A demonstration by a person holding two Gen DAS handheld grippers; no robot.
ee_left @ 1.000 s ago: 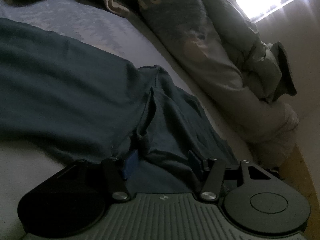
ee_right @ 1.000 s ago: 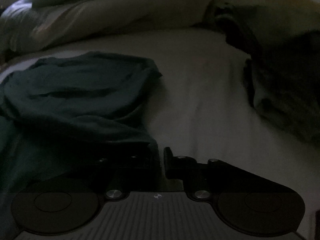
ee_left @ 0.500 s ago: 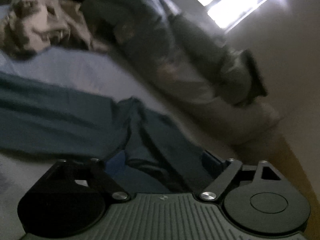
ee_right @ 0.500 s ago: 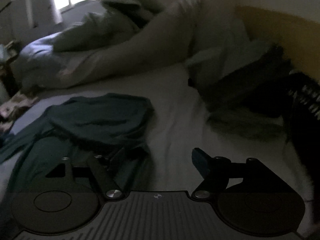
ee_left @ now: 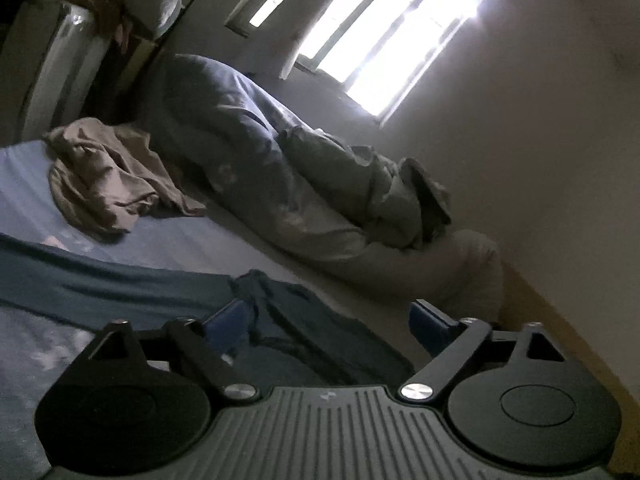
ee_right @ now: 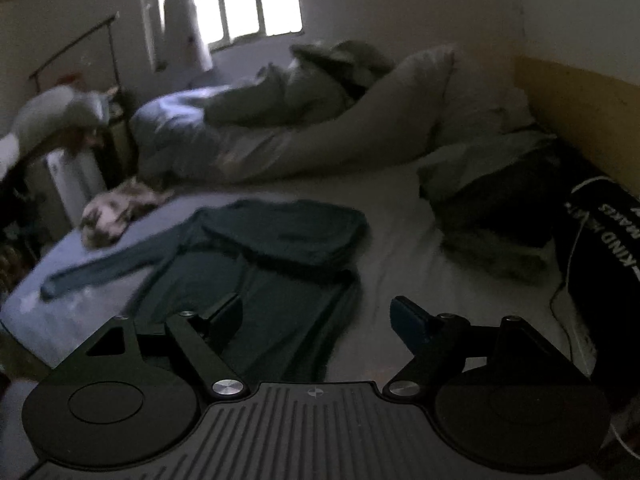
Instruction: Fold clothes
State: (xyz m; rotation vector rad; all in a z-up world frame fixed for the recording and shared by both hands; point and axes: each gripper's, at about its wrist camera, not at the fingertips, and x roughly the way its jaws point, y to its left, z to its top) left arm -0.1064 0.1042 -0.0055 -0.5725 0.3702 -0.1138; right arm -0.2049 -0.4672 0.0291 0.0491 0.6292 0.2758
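Both grippers have lifted away from the teal shirt [ee_right: 264,264] since a second ago, when each was low over its cloth with the jaws narrow; more of the room now shows in both views. The left gripper [ee_left: 328,320] has its jaws spread wide, having just been opening, and nothing is clamped between them; a ridge of the shirt [ee_left: 280,320] lies on the bed below the gap. The right gripper [ee_right: 316,316] has likewise just been opening, and its jaws stand well apart over the shirt's lower edge and the bare sheet [ee_right: 400,248], holding nothing.

The shirt lies flat on the bed in the right view, its upper part folded over on itself and one long sleeve [ee_right: 104,272] stretched out to the left toward the bed's edge. A crumpled beige garment [ee_left: 108,176] sits beyond it on the sheet, near a long heap of bedding [ee_left: 280,184] that runs along the wall under the window [ee_left: 384,28]. In the right view a dark pile of clothes [ee_right: 492,220] lies well apart to the right of the shirt, beside a black bag with white lettering [ee_right: 600,232].
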